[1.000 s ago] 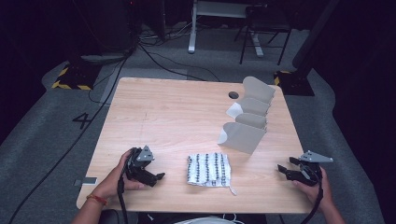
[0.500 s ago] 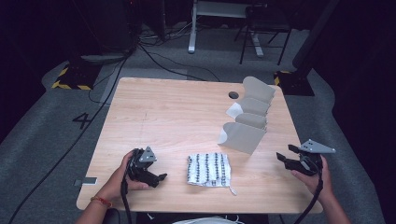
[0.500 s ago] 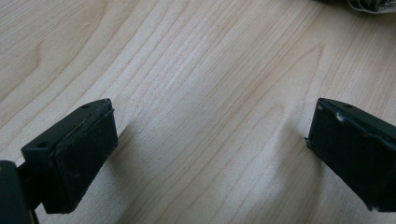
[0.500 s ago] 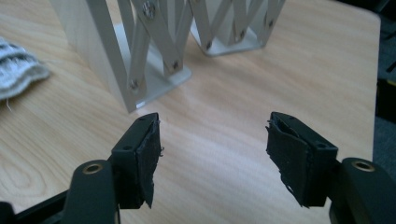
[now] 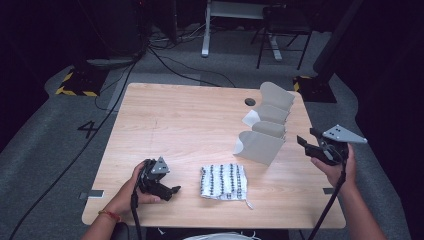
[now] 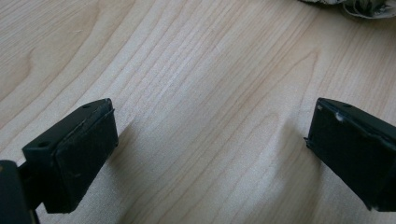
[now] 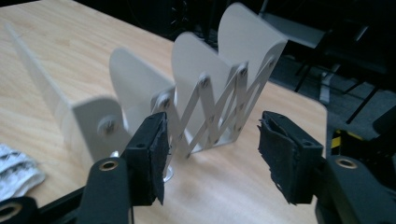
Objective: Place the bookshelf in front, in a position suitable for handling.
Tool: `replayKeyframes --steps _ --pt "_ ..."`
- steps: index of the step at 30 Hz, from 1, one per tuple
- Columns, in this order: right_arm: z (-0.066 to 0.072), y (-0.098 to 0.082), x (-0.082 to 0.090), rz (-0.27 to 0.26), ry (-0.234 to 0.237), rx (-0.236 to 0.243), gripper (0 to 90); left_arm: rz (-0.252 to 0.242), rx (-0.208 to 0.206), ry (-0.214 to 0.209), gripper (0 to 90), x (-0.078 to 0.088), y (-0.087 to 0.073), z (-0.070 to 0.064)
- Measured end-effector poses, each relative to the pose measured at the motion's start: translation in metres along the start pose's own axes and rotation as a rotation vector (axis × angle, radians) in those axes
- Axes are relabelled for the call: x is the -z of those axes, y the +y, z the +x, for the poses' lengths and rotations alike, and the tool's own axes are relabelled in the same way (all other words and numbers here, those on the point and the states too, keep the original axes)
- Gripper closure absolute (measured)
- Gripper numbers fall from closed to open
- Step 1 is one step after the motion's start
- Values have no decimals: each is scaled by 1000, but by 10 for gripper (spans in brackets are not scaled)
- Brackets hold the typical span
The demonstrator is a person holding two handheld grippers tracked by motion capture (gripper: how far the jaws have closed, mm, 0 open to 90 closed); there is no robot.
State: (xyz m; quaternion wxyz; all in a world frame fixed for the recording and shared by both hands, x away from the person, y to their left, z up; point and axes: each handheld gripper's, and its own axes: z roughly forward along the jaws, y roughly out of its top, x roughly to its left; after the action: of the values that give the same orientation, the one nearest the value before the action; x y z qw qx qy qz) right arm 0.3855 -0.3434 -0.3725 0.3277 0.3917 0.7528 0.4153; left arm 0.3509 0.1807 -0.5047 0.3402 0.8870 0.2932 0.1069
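Dark floor and trailing cables ring a pale wooden desk (image 5: 190,125) in the high view, and we start with the folded patterned cloth (image 5: 224,181) as our landmark, lying near the desk's front edge. Left of the cloth, the left tongs (image 5: 171,190) rest low on the wood in the person's left hand (image 5: 131,189), pointing toward the cloth and just short of it. Well to the right of the cloth and up off the desk, the right tongs (image 5: 305,142) are held in the air by the right hand (image 5: 340,167), aimed at the grey folding rack (image 5: 265,130), which stands behind and right of the cloth.

Over to the left gripper view: jaws wide apart, nothing but bare wood grain between them, and a corner of the cloth (image 6: 348,4) peeks in at the top edge.

Now the right gripper view: jaws parted with nothing between them, and they have just been closing somewhat. Beyond them stands the rack (image 7: 196,93), its curved panels linked by a scissor lattice, with the cloth (image 7: 16,170) off at the lower left.
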Motion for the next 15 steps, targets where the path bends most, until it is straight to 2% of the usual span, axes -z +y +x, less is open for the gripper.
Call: replayKeyframes --steps 4,7,8,10,12,15 --pt "-3 19 -2 -4 -2 -10 491 -5 11 8 37 0 -1 -2" --pt "-1 30 -8 4 10 0 550 -7 13 7 46 1 -1 -3" --pt "2 35 -14 19 21 11 605 -8 11 7 54 1 -1 -4" --pt "4 37 -18 33 32 21 619 -12 12 8 59 1 -1 -4" --pt "8 41 -25 49 22 32 651 -13 9 6 70 2 -1 -4" --pt "14 48 -39 71 13 22 670 -14 8 4 81 2 -2 -5"
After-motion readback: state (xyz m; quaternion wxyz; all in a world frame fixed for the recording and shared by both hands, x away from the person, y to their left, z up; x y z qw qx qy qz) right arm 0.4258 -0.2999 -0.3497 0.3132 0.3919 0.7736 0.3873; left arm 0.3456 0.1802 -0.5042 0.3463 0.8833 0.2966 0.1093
